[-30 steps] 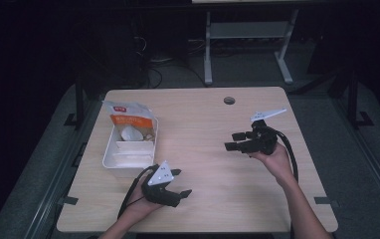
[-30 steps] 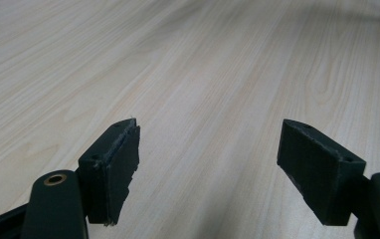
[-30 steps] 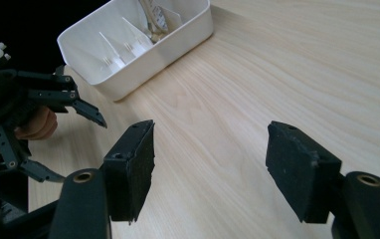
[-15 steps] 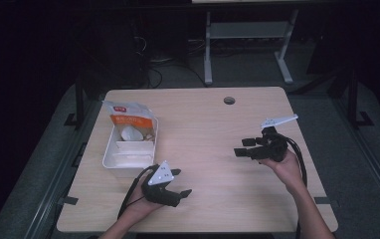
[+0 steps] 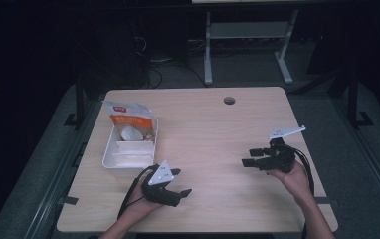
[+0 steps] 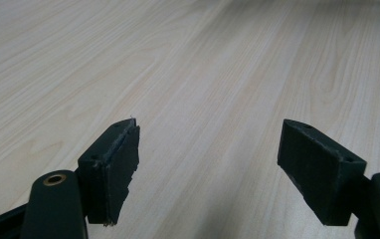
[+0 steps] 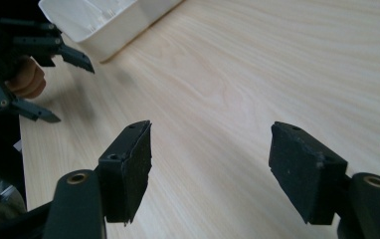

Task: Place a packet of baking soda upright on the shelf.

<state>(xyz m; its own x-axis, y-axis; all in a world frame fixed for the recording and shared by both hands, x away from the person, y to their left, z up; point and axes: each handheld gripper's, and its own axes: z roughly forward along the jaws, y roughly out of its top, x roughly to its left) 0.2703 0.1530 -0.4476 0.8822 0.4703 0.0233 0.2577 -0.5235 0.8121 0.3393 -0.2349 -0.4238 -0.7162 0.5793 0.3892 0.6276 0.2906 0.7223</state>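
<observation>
My left gripper (image 5: 182, 181) rests low over the near-left part of the wooden table (image 5: 213, 129), jaws pointing right and standing open. In the left gripper view the gripper (image 6: 208, 164) has only bare wood between its fingers. My right gripper (image 5: 248, 157) is held at the near right, jaws pointing left and open. In the right gripper view the gripper (image 7: 210, 169) is wide apart with nothing in it. That view also takes in the left gripper (image 7: 29, 74) and a corner of the white tray (image 7: 108, 25).
A white tray (image 5: 109, 152) stands at the left, just beyond my left hand. An orange and white bag (image 5: 131, 117) leans in its far end, with white items below it. A round cable hole (image 5: 229, 100) lies near the far edge.
My right gripper has moved toward the near right and sunk lower over the table. The left gripper has stayed where it was.
</observation>
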